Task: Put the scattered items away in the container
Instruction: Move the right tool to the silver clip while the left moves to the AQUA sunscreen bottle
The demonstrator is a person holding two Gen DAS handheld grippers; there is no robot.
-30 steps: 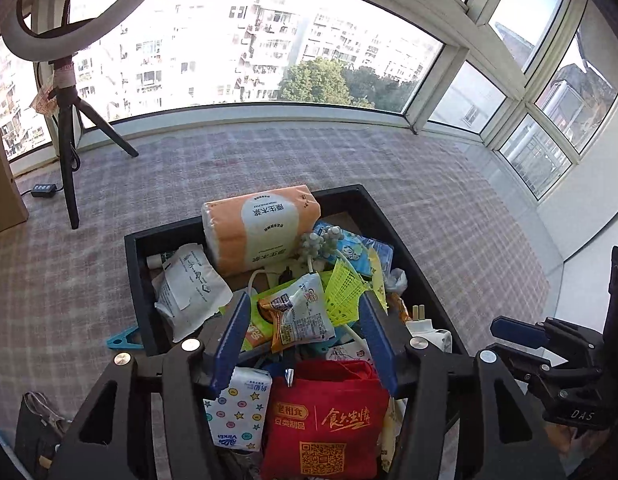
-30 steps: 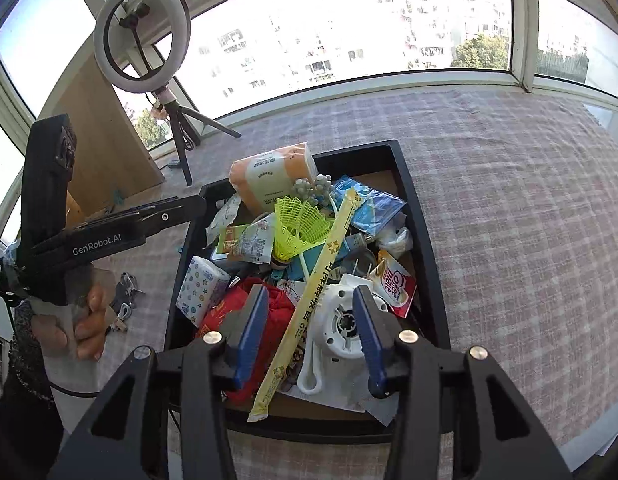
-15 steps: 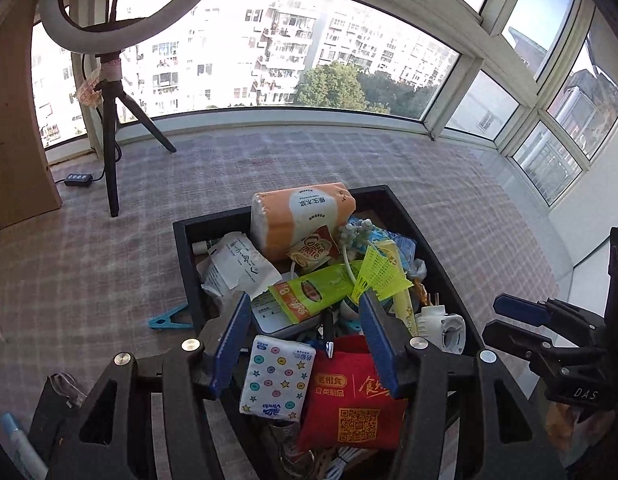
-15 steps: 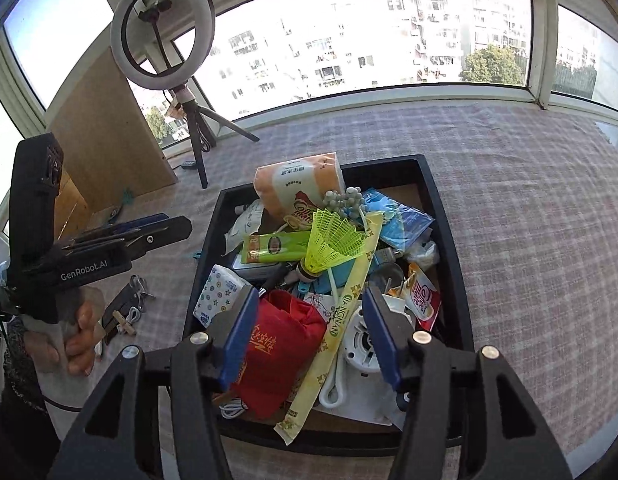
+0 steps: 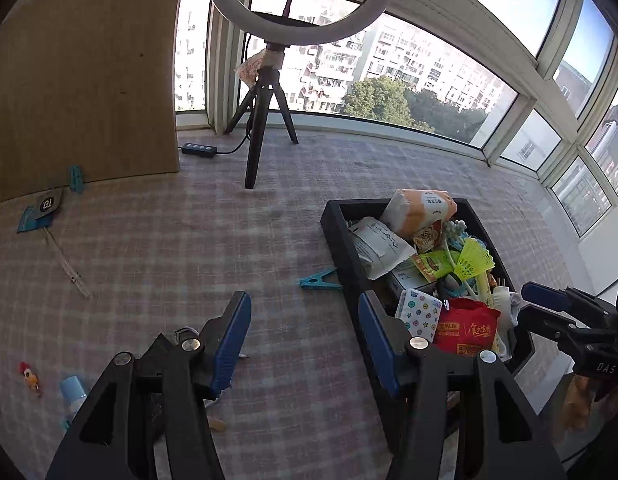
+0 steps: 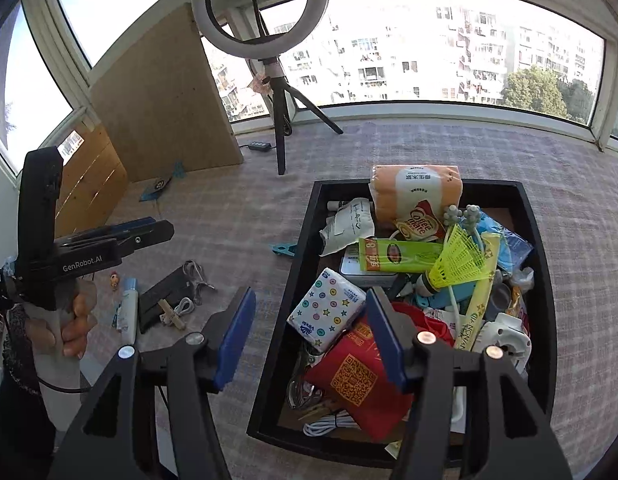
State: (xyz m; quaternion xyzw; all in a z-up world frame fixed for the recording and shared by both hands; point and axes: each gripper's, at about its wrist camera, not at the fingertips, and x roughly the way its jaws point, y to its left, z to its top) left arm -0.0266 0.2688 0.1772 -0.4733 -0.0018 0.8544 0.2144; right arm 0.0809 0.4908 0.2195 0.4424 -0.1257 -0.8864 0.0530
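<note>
The black container [image 6: 305, 216] [image 5: 333, 216] is piled with packets, among them an orange tissue pack [image 6: 415, 190], a star-print tissue pack [image 6: 329, 308] and a red bag [image 6: 361, 376]. My left gripper [image 5: 303, 334] is open and empty above the checked cloth, left of the container. My right gripper [image 6: 309, 332] is open and empty over the container's left wall. A blue clothespin [image 5: 319, 280] [image 6: 285, 249] lies on the cloth against that wall. A black case [image 6: 165, 298], a white tube [image 6: 129, 314], a wooden clip [image 6: 171, 314] and a small toy figure [image 5: 29, 376] lie scattered further left.
A ring light on a tripod [image 5: 265, 120] stands at the back with a power strip [image 5: 199, 149] beside it. A wooden board [image 5: 89, 80] leans at the back left, with a blue clip [image 5: 75, 178], a black tag [image 5: 49, 204] and a clear stick [image 5: 67, 260] nearby.
Both grippers have swung left, away from above the container's contents. The left one now faces the cloth and the scattered items. A green packet now lies in the container.
</note>
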